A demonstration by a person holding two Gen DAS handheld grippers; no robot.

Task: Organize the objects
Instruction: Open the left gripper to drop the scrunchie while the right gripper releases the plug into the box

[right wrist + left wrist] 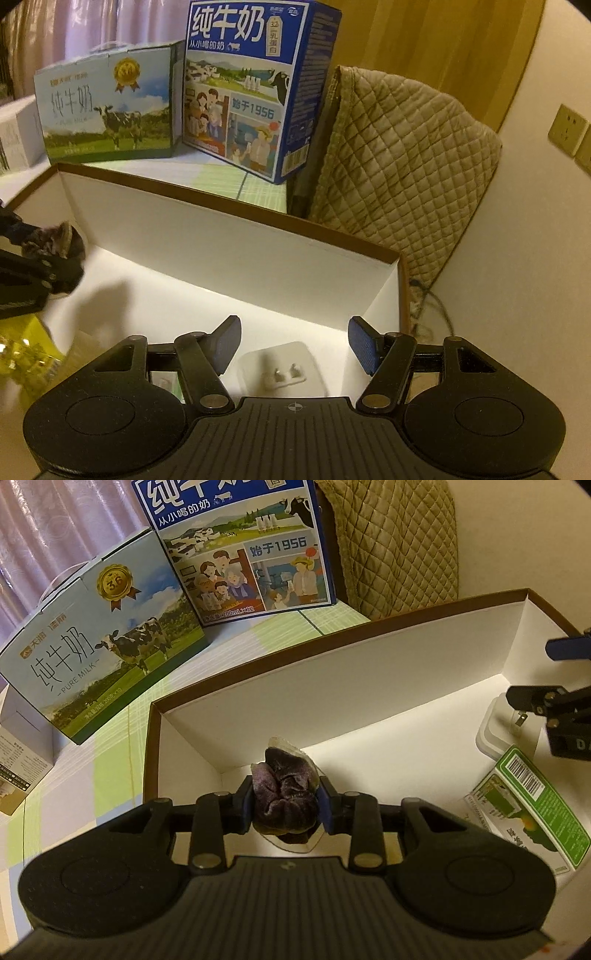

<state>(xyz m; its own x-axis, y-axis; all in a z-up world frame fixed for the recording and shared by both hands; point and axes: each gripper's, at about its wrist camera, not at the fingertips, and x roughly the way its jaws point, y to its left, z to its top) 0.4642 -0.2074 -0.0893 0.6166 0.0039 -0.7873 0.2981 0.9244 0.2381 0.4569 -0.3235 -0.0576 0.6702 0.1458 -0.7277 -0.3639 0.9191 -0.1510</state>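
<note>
Wrinkled dark snack (pixel 284 794) (clear wrapper), clamped.

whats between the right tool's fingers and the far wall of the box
Only bare white box floor beyond the right tool; the white plug lies below, between its open fingers. Right wrist view.

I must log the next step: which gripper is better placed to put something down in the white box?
Left. The left gripper is shut on the dark wrapped snack and hangs over the white box. The right gripper is open and holds nothing, above the white plug already in the box.
</note>
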